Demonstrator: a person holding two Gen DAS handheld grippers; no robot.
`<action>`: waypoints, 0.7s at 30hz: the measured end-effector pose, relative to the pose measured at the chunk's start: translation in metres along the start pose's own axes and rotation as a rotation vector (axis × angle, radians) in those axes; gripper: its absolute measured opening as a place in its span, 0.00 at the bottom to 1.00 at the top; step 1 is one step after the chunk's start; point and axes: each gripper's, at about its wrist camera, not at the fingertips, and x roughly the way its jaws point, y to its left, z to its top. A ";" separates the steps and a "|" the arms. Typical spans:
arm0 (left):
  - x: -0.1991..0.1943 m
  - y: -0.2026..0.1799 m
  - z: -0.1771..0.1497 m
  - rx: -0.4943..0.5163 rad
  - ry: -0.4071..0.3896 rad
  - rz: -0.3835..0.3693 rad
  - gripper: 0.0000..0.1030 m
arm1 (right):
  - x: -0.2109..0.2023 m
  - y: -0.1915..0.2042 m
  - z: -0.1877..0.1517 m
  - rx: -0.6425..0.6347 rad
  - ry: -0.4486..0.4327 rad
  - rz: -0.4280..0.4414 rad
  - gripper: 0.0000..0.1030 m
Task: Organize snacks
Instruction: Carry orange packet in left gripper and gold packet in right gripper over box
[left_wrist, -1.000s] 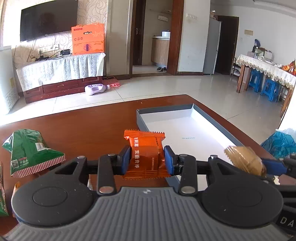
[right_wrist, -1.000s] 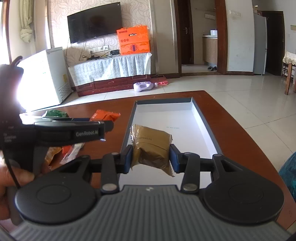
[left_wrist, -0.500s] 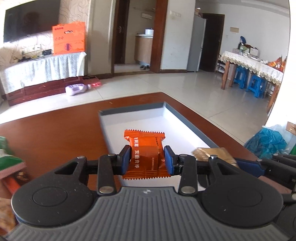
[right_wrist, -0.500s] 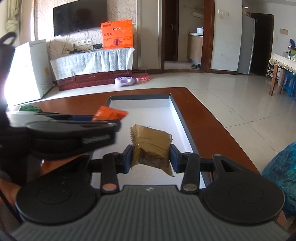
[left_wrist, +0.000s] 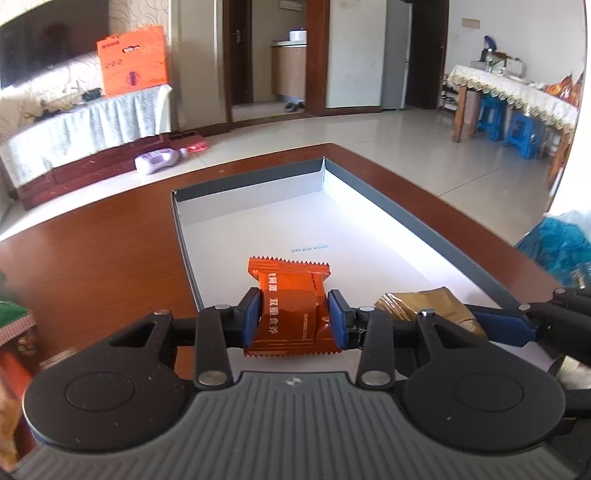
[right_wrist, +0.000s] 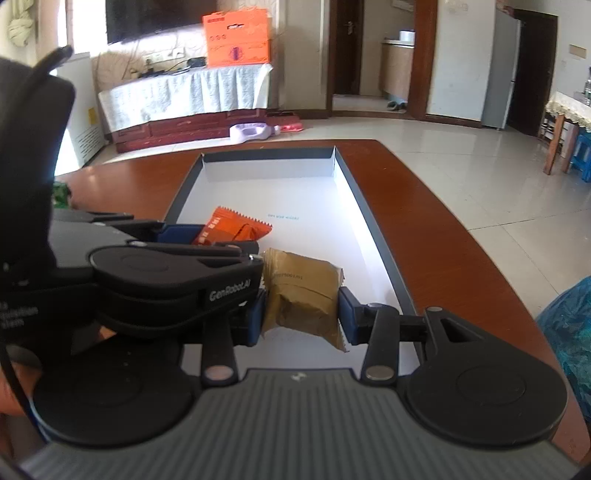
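Note:
My left gripper (left_wrist: 291, 319) is shut on an orange snack packet (left_wrist: 290, 302), held over the near end of a shallow grey-rimmed box (left_wrist: 406, 218) with a white floor. My right gripper (right_wrist: 301, 314) is shut on a brown snack packet (right_wrist: 303, 295), also over the near end of the box (right_wrist: 369, 206). In the right wrist view the left gripper (right_wrist: 207, 236) sits just left of mine with the orange packet (right_wrist: 236, 229) sticking out. The brown packet (left_wrist: 424, 304) shows to the right in the left wrist view.
The box lies on a dark wooden table (left_wrist: 92, 251). Green and red snack bags (left_wrist: 14, 332) lie at the table's left edge. A blue plastic bag (left_wrist: 557, 243) sits off the table's right side. A hand (right_wrist: 14, 387) holds the left gripper.
Both grippers have moved forward and down with their packets, from the table edge to over the box's near end. The left one has swung right, leaving the green bag nearly out of view.

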 end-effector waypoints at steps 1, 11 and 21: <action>-0.002 0.002 -0.003 0.004 0.001 0.019 0.44 | 0.000 0.003 -0.001 -0.010 0.005 0.007 0.43; -0.040 0.071 -0.027 -0.090 -0.025 0.103 0.45 | -0.015 0.033 0.001 -0.098 -0.029 0.067 0.43; -0.055 0.085 -0.019 -0.073 -0.070 0.069 0.48 | -0.013 0.031 0.000 -0.073 -0.029 0.083 0.43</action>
